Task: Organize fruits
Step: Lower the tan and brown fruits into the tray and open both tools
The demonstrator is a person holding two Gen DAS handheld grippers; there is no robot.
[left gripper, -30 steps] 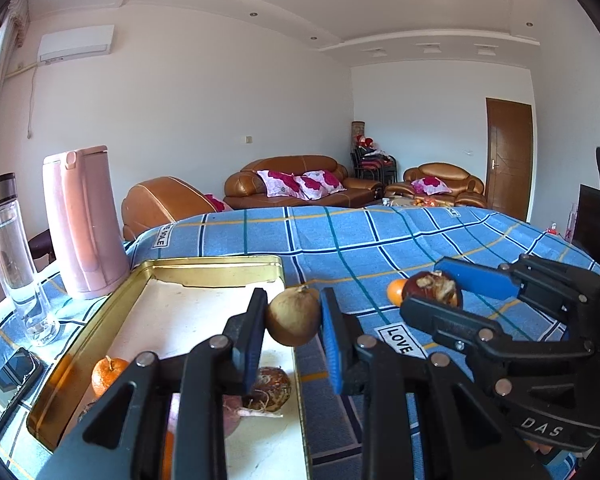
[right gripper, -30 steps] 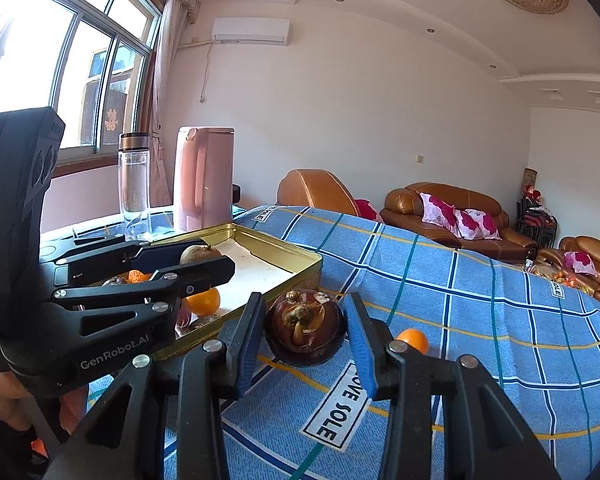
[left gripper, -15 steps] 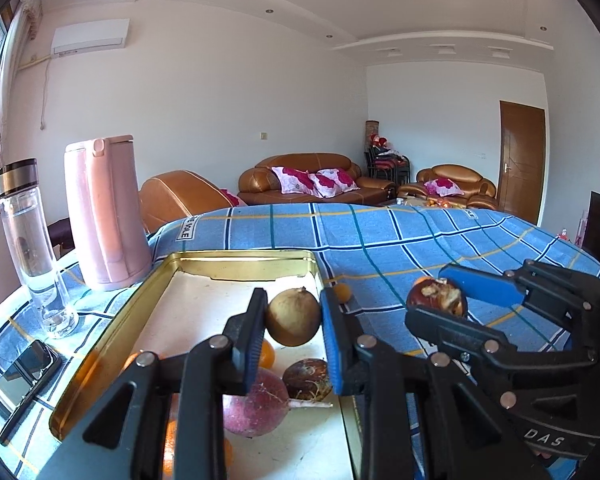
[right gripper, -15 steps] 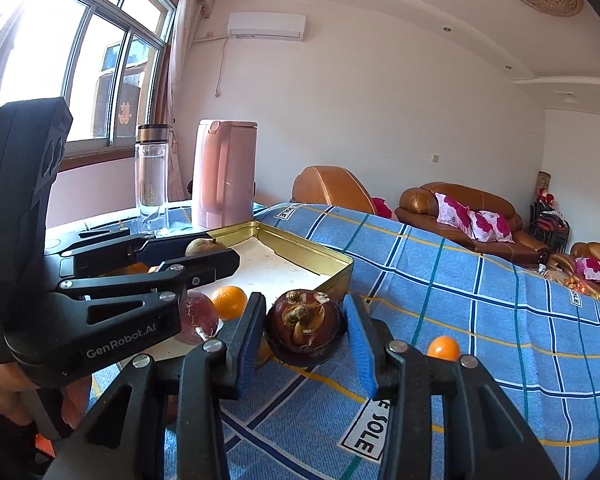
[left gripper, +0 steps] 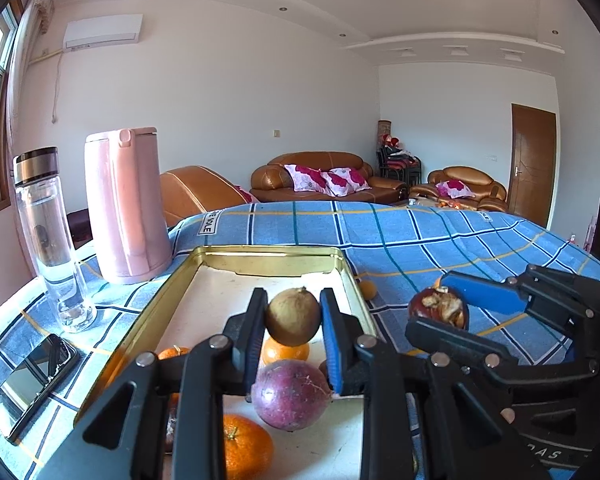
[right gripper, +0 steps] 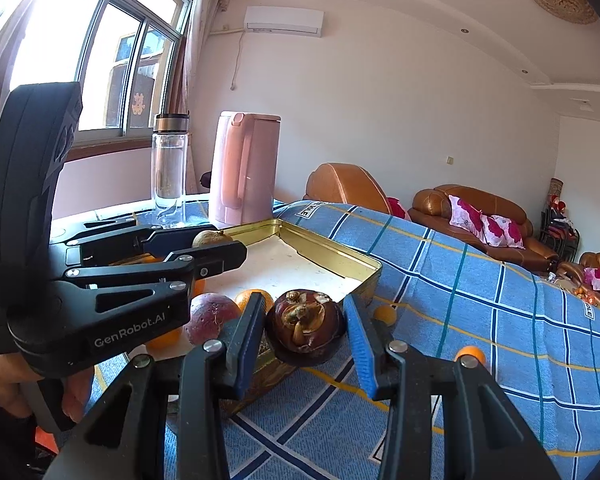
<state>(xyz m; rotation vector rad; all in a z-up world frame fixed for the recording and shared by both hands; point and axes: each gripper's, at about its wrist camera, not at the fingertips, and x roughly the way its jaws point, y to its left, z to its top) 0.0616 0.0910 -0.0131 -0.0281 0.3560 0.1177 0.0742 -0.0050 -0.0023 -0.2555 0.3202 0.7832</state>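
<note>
My left gripper [left gripper: 293,320] is shut on a round brown fruit [left gripper: 293,315] and holds it above the gold tray [left gripper: 260,254]. In the tray lie a purple fruit [left gripper: 290,394] and several oranges [left gripper: 244,446]. My right gripper [right gripper: 305,330] is shut on a dark mangosteen [right gripper: 305,330], just right of the tray's near right rim [right gripper: 340,256]; the mangosteen also shows in the left wrist view [left gripper: 439,308]. Two small oranges [right gripper: 385,314] lie on the blue checked cloth right of the tray.
A pink kettle [left gripper: 126,204] and a clear bottle [left gripper: 48,236] stand left of the tray. A phone [left gripper: 32,380] lies at the near left. The blue cloth [left gripper: 420,236] stretches right and back. Sofas stand beyond.
Both grippers have moved left with their fruits. The brown fruit is now over the tray's middle, and the mangosteen has come up beside the tray's right rim.
</note>
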